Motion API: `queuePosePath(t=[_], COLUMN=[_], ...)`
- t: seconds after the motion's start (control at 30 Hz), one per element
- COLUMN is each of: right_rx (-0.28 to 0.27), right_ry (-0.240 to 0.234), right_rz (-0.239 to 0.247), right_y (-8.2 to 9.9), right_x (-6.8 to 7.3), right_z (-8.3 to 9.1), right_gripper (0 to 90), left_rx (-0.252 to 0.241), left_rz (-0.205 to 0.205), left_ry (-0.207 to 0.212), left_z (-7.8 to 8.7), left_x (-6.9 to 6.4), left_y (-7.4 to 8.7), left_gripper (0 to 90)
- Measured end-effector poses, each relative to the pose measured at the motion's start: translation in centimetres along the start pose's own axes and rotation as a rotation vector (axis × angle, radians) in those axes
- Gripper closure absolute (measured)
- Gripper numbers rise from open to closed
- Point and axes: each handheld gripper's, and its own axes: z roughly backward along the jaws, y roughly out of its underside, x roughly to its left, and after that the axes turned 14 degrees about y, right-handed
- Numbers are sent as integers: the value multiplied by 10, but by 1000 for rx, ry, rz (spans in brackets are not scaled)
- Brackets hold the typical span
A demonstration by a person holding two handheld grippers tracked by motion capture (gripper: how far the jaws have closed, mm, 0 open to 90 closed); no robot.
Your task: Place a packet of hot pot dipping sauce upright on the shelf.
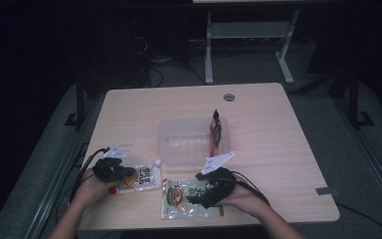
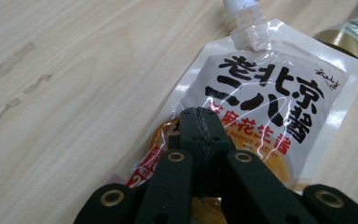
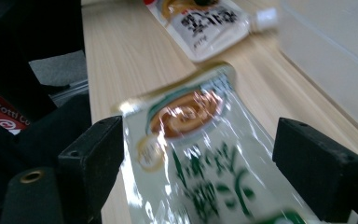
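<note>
Two pouches lie on the wooden table [image 1: 278, 149] in a dark room; left jaws pressed together, right jaws spread.

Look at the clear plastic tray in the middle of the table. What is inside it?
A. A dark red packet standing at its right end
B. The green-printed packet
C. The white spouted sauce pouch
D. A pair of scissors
A: in the high view the dark red packet stands inside the clear tray at its right end.

The high view is dim, its surroundings nearly black beyond the lit tabletop [image 1: 258, 149]. The right gripper view is motion-blurred. Glare streaks the sauce pouch [image 2: 270, 93] in the sharp left gripper view.
</note>
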Motion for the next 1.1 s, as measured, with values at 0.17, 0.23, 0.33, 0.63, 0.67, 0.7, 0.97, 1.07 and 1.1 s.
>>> queuePosePath(t=[0.17,0.23,0.33,0.63,0.67,0.7,0.97,1.07,1.1], right_rx=[13,25,42,41,47,48,56,64,65], right_ry=[-34,-43,-47,-74,-75,-72,-71,-72,-74], right_rz=[14,15,22,11,10,19,10,6,-4], right_y=[-17,-24,-34,-56,-56,-56,-55,-55,-56], right_x=[11,13,15,25,27,27,25,23,23], right_z=[-23,-34,-51,-79,-80,-82,-84,-85,-85], right_gripper=[188,203,219,235,239,241,241,244,244], left_rx=[15,23,25,-4,-8,-8,-2,16,10], left_rz=[-7,-7,-2,16,21,20,100,118,125], left_ry=[28,42,52,11,-6,-25,-63,-72,-68], left_z=[0,1,1,19,21,25,33,32,32], left_x=[-3,-5,-9,-24,-26,-26,-27,-31,-31], left_y=[1,2,4,23,26,29,45,48,50], left_gripper=[900,900,900,899,899,899,900,900,900])
